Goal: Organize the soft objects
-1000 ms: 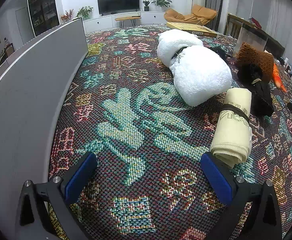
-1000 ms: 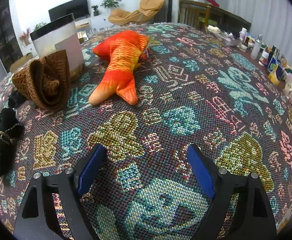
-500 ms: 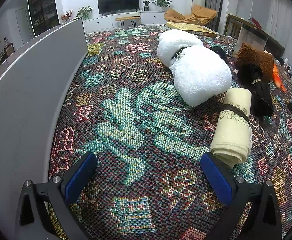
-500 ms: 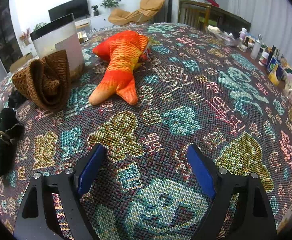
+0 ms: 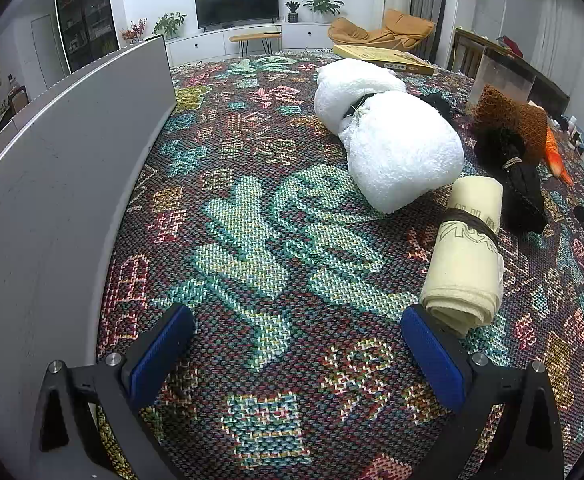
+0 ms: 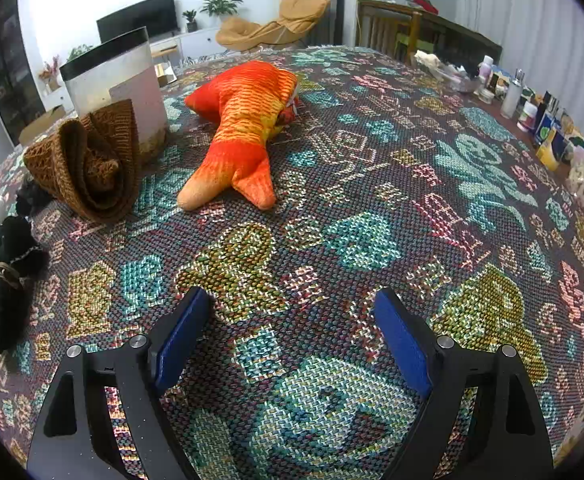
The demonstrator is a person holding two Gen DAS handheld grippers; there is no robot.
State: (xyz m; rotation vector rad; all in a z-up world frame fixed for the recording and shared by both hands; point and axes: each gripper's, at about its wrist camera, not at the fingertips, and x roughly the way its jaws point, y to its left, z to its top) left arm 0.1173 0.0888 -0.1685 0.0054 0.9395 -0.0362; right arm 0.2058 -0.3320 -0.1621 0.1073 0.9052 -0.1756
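A white fluffy bundle [image 5: 392, 144] tied with a dark band lies on the patterned cloth, far ahead of my left gripper [image 5: 296, 332]. A cream rolled towel [image 5: 468, 252] with a dark band lies just beyond that gripper's right finger. A black rolled cloth [image 5: 520, 184] and a brown knit roll [image 5: 512, 120] lie further right. My left gripper is open and empty. In the right wrist view an orange fish plush [image 6: 240, 128] lies ahead, the brown knit roll [image 6: 88, 160] to its left. My right gripper [image 6: 292, 324] is open, empty, over bare cloth.
A grey panel [image 5: 52, 184] stands along the left of the table. A clear bin with a black rim [image 6: 112, 84] stands behind the knit roll. Bottles and small boxes [image 6: 532, 108] line the right edge. A flat cardboard box [image 5: 384, 58] lies at the far end.
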